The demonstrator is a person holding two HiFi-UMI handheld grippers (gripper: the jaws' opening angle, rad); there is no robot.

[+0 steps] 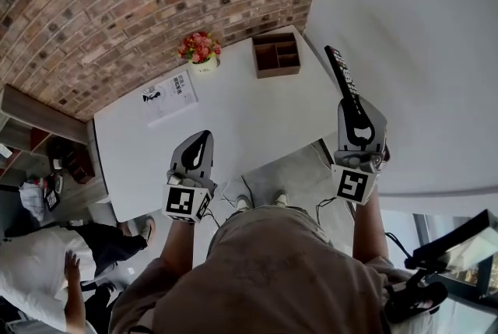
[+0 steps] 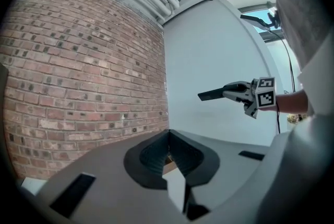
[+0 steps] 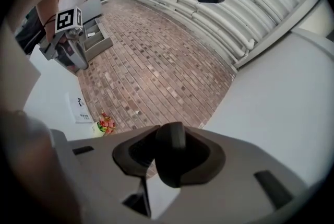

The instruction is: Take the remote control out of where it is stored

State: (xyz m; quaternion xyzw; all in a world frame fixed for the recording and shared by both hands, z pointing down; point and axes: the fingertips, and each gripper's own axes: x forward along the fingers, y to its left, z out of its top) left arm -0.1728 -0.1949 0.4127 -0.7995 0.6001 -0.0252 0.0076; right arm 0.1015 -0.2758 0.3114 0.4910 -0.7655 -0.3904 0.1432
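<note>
Black remote (image 1: 342,75) x1 gripped in right gripper (image 1: 352,108) jaws; left gripper (image 1: 203,141) jaws closed.

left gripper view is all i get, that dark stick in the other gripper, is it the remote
Observer: Yes. The head view shows the right gripper shut on a black remote control, its buttons facing the camera.
Operator: where's its holder
Observer: A wooden divided box stands on the white table by the brick wall; its compartments look empty.
Operator: anything else on there
Observer: A flower pot and a booklet, left of the box.
</note>
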